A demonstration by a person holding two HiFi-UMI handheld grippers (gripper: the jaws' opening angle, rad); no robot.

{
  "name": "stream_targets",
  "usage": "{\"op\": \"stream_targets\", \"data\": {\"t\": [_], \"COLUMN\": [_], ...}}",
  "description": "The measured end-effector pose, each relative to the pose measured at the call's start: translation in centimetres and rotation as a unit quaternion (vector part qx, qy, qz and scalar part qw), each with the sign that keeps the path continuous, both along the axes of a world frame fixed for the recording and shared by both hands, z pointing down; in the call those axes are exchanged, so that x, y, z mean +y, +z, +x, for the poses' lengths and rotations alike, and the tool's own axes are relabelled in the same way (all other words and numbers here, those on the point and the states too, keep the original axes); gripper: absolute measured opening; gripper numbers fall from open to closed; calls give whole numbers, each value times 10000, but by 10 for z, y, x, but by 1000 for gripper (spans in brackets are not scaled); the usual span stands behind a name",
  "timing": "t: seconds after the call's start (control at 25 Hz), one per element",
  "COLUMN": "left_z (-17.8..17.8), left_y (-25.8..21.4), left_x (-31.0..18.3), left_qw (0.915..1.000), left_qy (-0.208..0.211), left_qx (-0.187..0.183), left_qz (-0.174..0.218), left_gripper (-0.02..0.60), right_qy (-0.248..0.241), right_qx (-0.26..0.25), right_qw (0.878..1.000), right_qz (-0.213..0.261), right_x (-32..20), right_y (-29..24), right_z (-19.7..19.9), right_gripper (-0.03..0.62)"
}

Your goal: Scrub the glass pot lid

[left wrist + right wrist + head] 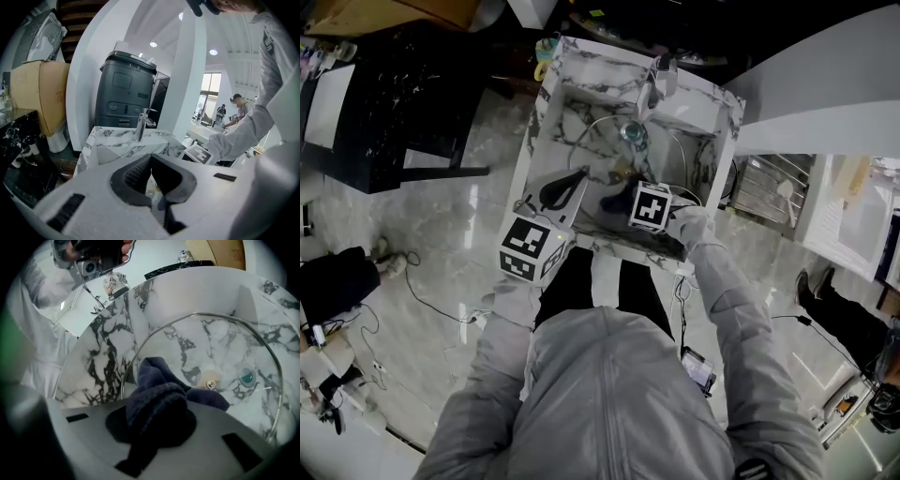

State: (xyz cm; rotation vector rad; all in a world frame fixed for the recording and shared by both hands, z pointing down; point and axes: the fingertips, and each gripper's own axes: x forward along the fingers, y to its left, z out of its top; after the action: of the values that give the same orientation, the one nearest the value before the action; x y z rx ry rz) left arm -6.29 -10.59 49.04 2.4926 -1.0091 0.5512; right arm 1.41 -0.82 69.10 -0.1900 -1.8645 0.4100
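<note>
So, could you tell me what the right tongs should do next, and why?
Probably sweep the cloth across the lid toward its far rim: the right tongs are shut on the cloth, which lies over the glass beside the knob, and most of the lid is uncovered.

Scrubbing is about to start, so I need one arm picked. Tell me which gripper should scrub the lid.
Right. The right gripper is shut on the dark cloth, directly over the glass lid. The left gripper has its jaws together with no cloth.
</note>
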Motion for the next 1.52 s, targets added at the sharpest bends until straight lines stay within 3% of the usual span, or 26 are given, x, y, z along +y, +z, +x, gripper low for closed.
{"op": "stream_targets", "data": {"t": [0.28, 0.72, 1.16, 1.52], "left_z": [6, 2, -10, -15], "left_y": [2, 4, 9, 12], "left_x": [4, 3, -5, -10], "left_qw": [10000, 10000, 9999, 9999], "left_qy": [9, -43, -46, 89], "left_qx": [-8, -32, -29, -23], "left_qz": [-17, -39, -107, -125], "left_gripper": [26, 26, 26, 26], "right_qy": [111, 926, 2385, 2196], "right_qx": [229, 370, 60, -92], "right_qw": [9981, 9901, 9617, 9634], "right_qz": [563, 991, 1351, 1535], "right_x": [-31, -88, -144, -143], "right_y": [0, 4, 5, 3], "right_z": [25, 40, 31, 2], "right_gripper": [49, 49, 49, 49]}}
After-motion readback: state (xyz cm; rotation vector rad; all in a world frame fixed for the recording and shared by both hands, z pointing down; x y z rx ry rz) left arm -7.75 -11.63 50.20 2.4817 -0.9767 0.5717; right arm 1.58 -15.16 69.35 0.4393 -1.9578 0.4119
